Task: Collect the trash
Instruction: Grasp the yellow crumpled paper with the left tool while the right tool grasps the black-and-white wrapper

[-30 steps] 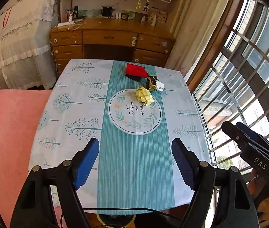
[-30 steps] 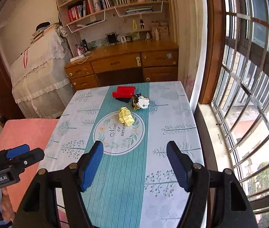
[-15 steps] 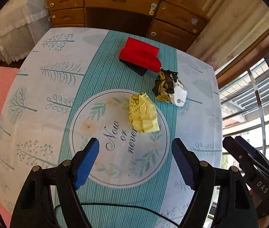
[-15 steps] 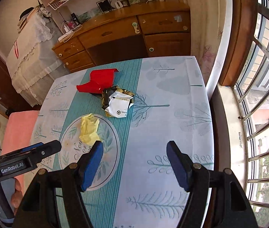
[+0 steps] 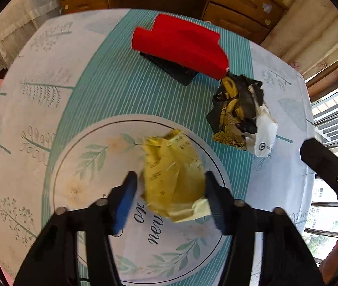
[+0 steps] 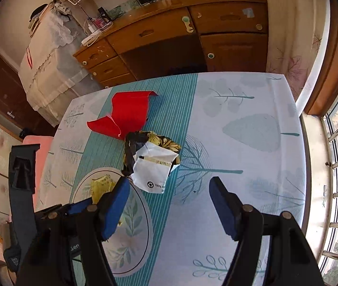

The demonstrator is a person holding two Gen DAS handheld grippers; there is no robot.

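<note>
At the lower centre of the left wrist view, the left gripper (image 5: pixel 169 190) has its blue fingers on either side of a crumpled yellow paper wad (image 5: pixel 173 176) on the tablecloth (image 5: pixel 38 100); whether they press it, I cannot tell. Upper right lies a crumpled black-and-white wrapper (image 5: pixel 243 116), just beside a red folded sheet (image 5: pixel 181 45). Low in the right wrist view, the right gripper (image 6: pixel 169 200) hangs with fingers wide apart, holding nothing, near the wrapper (image 6: pixel 154 164).

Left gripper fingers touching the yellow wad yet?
Cannot tell. In the blurred left wrist view, the left gripper straddles the yellow paper wad; its fingers sit at the wad's edges.
</note>
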